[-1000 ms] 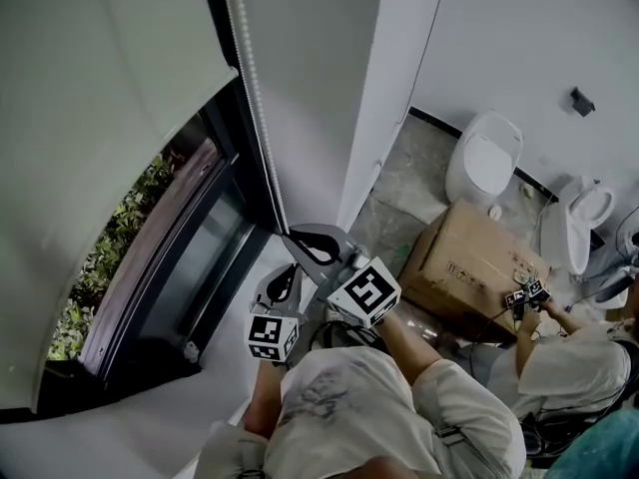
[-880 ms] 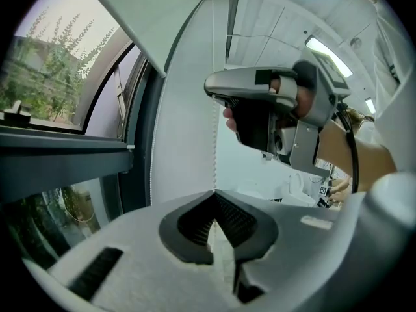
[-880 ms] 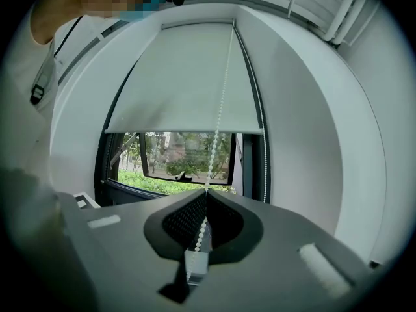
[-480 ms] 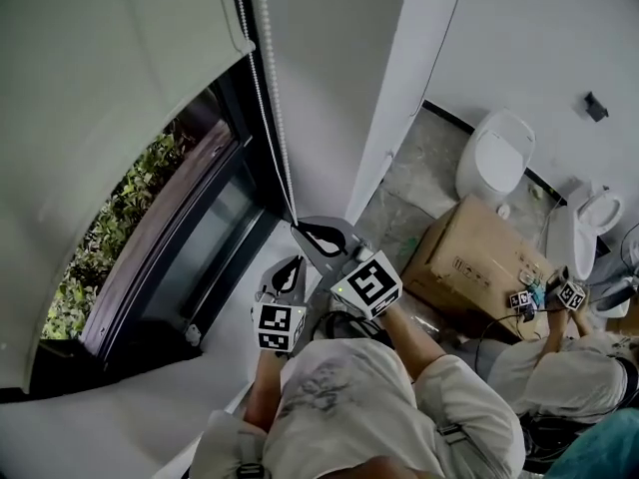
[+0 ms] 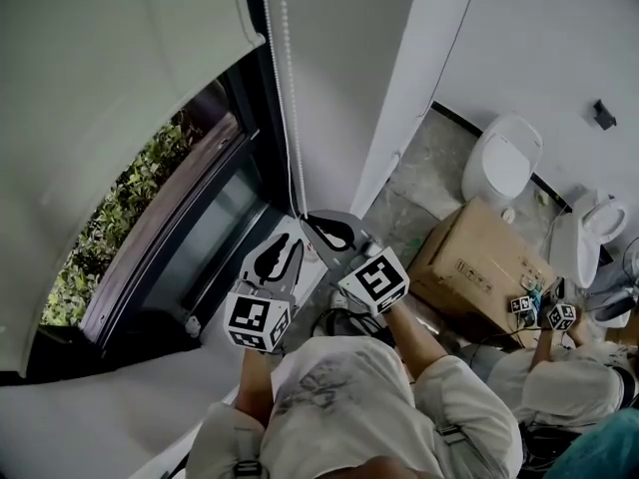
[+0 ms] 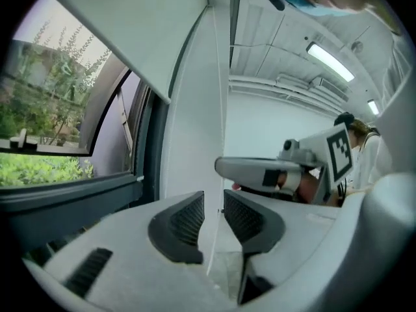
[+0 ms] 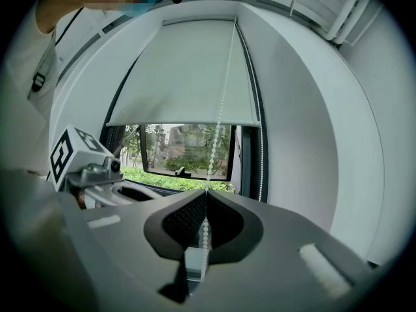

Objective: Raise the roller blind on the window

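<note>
Right claw [image 7: 205, 200] clamps the bead chain [image 7: 220, 119] at centre frame. Left claw [image 6: 213, 207] has just been opening; a thin line, perhaps that chain, hangs loose between its jaws. The roller blind [image 5: 100, 98] fills the upper left.

Location type: a washroom inside a plain white-walled building. Identifying features are a white toilet [image 5: 502, 163] and a second ceramic fixture [image 5: 587, 236] standing on a mottled stone-pattern floor [image 5: 429, 163], with a cardboard box [image 5: 477, 267] between them. A dark-framed window [image 5: 125, 213] fitted with a roller blind [image 5: 110, 88] faces greenery, and tube lights [image 6: 330, 60] run along the ceiling.
</note>
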Demonstrator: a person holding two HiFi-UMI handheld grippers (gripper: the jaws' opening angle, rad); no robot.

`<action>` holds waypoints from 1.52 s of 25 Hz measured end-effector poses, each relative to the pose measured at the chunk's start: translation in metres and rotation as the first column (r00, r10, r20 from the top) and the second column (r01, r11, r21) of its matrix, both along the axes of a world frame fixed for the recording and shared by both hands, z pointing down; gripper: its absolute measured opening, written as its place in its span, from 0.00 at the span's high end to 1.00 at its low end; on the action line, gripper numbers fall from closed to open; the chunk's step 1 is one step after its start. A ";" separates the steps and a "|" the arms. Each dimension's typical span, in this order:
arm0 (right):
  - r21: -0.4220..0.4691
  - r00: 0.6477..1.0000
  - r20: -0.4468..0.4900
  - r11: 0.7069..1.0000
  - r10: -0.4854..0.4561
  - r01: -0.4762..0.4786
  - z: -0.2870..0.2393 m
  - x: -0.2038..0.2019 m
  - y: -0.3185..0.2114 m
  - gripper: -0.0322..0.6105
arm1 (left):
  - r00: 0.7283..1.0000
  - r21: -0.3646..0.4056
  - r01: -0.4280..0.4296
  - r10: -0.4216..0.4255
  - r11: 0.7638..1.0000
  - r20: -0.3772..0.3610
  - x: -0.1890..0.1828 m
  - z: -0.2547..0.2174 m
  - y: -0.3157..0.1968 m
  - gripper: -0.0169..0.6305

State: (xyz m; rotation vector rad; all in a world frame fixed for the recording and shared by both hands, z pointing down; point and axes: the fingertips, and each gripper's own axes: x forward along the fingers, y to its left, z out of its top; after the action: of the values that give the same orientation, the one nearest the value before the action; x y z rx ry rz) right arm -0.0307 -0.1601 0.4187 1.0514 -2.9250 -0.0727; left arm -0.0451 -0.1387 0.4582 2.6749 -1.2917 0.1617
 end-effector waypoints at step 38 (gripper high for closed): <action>-0.061 0.998 -0.051 0.998 -0.028 0.025 0.037 -0.009 0.010 0.93 | 0.997 0.229 -0.023 0.040 0.973 -0.071 0.019 -0.136 -0.038 0.96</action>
State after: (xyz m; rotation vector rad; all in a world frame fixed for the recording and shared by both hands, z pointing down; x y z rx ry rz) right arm -0.0399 -0.1496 0.4555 0.9875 -2.8755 -0.0121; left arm -0.0260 -0.1764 0.3225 2.8610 -1.3182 -0.0893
